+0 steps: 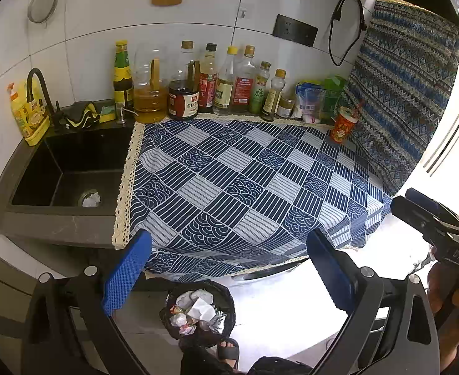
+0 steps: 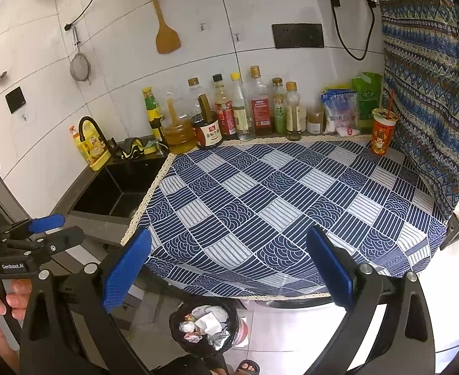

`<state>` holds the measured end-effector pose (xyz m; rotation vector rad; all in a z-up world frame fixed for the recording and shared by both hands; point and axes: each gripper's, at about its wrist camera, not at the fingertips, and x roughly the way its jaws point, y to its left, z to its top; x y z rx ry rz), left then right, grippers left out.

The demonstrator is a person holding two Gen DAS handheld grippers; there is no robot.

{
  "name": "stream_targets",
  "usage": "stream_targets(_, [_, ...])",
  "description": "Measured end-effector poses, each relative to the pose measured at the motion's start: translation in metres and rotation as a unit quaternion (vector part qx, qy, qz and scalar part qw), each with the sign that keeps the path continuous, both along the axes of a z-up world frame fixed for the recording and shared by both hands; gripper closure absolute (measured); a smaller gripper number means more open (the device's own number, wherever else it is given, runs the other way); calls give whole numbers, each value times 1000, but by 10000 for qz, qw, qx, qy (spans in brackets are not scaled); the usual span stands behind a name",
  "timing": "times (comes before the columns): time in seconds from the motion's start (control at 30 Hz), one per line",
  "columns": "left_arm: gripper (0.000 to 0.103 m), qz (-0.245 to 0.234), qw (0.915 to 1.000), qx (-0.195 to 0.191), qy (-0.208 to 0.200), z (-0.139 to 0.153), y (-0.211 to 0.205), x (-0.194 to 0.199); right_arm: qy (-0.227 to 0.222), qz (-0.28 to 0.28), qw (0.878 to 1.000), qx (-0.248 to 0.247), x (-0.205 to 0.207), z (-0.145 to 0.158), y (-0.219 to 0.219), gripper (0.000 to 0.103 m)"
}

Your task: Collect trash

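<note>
A black-lined trash bin (image 1: 198,312) on the floor below the counter holds crumpled paper, foil and wrappers; it also shows in the right wrist view (image 2: 206,328). A crumpled white paper (image 1: 91,199) lies at the sink drain. A red paper cup with a straw (image 1: 343,124) stands at the counter's back right, also in the right wrist view (image 2: 382,136). My left gripper (image 1: 229,268) is open and empty above the bin. My right gripper (image 2: 229,268) is open and empty, held beside the left one over the counter's front edge.
A blue patterned cloth (image 1: 245,181) covers the counter. Several sauce bottles (image 1: 210,84) line the back wall, with packets (image 1: 310,100) to their right. The black sink (image 1: 73,168) with faucet and yellow soap bottle (image 1: 26,115) lies left. A patterned drape (image 1: 401,93) hangs right.
</note>
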<state>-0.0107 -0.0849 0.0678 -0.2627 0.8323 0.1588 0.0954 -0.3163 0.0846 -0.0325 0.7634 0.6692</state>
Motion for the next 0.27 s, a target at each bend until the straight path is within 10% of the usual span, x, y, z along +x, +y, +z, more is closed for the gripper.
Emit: stream_targets(0.27, [7, -2, 10000, -15, 27, -1, -3, 2, 44, -49, 10000, -11, -1, 0, -3, 5])
